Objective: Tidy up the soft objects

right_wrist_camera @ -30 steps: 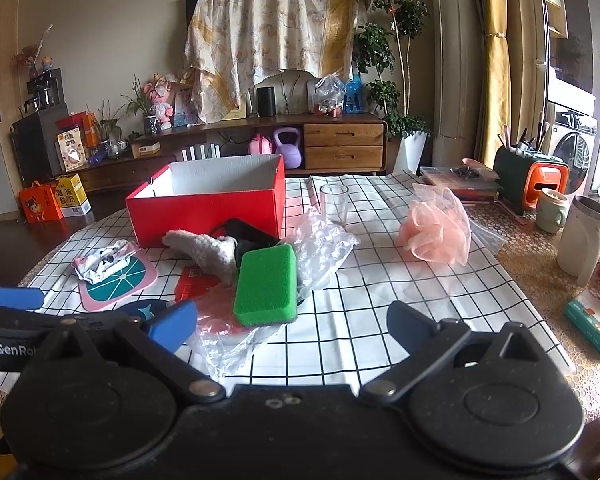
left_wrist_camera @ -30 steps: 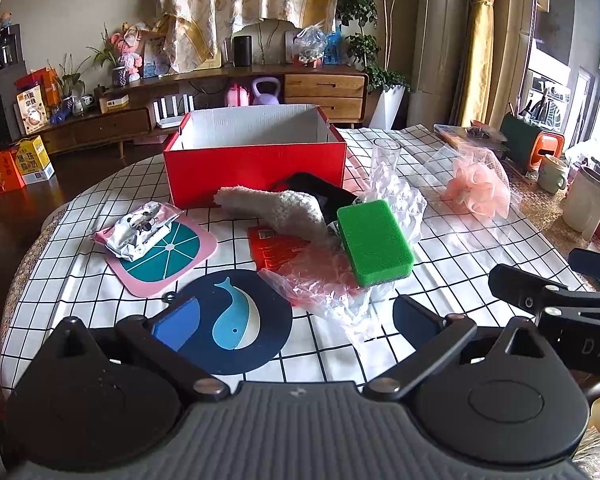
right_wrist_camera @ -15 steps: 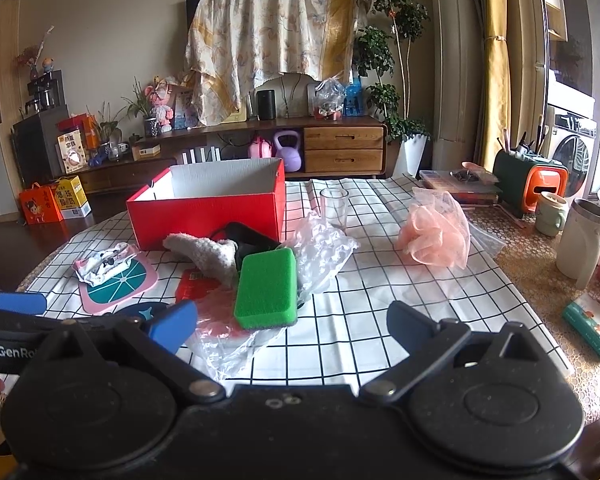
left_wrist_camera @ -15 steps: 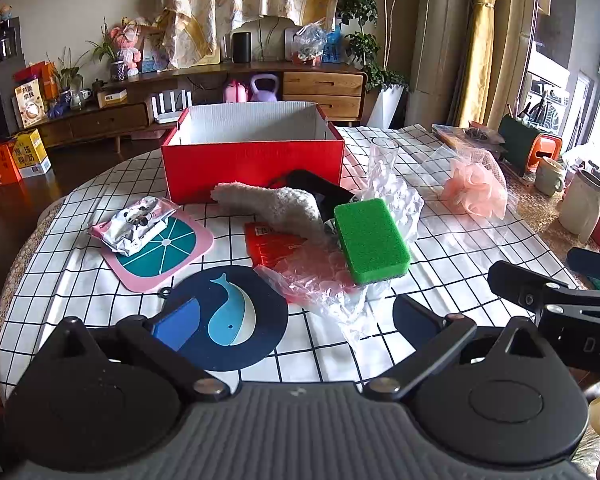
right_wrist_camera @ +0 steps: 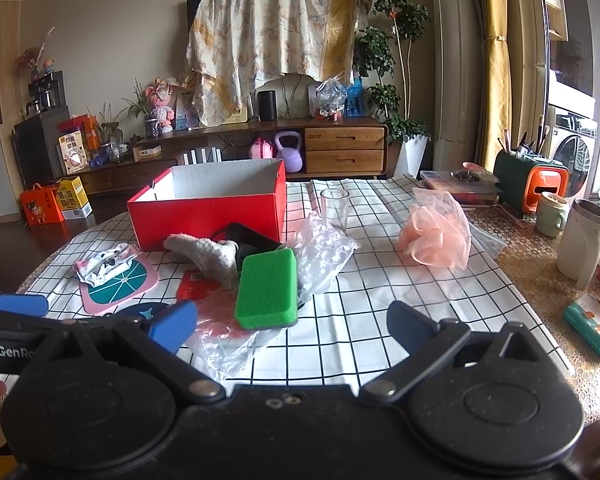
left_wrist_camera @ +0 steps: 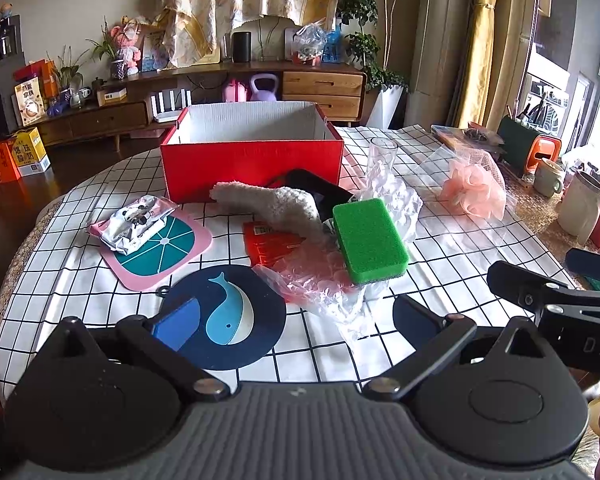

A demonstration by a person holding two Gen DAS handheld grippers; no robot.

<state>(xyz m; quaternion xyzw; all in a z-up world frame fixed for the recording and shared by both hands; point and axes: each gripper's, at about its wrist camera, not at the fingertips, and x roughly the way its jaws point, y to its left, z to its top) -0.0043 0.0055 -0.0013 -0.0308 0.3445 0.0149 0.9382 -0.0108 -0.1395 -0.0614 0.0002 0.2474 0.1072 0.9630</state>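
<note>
The left gripper (left_wrist_camera: 296, 320) was held low at the near edge of the table (left_wrist_camera: 460, 280), its fingers spread wide and nothing between them. The right gripper (right_wrist_camera: 292, 320) was held beside it in the same way, spread and empty. Neither was touching anything.

Just ahead of both lay a heap of soft things. A green sponge (left_wrist_camera: 370, 240) rested on crumpled clear plastic (left_wrist_camera: 324, 284), which overlapped a flat red packet (left_wrist_camera: 272, 240). Behind the sponge a pale fuzzy cloth (left_wrist_camera: 272, 202) was draped over a black object (left_wrist_camera: 316, 190), whose nature could not be told. A pink mesh puff (right_wrist_camera: 436, 236) lay well apart to the right. Behind the heap stood an open red box (left_wrist_camera: 252, 152), judged to be the place meant for the soft things; its floor was hidden from both views.

No grasp had yet been made, so the step in hand was judged to be the first reach. The sponge was the nearest and firmest piece, and it would be best taken across its short sides, with the fingers lowered only to its upper half so that the plastic beneath was not caught and dragged. A clear glass (right_wrist_camera: 334, 208) stood just behind the plastic and could be tipped by such a drag. The cloth, being limp, was better pinched at a bunched fold.
</note>
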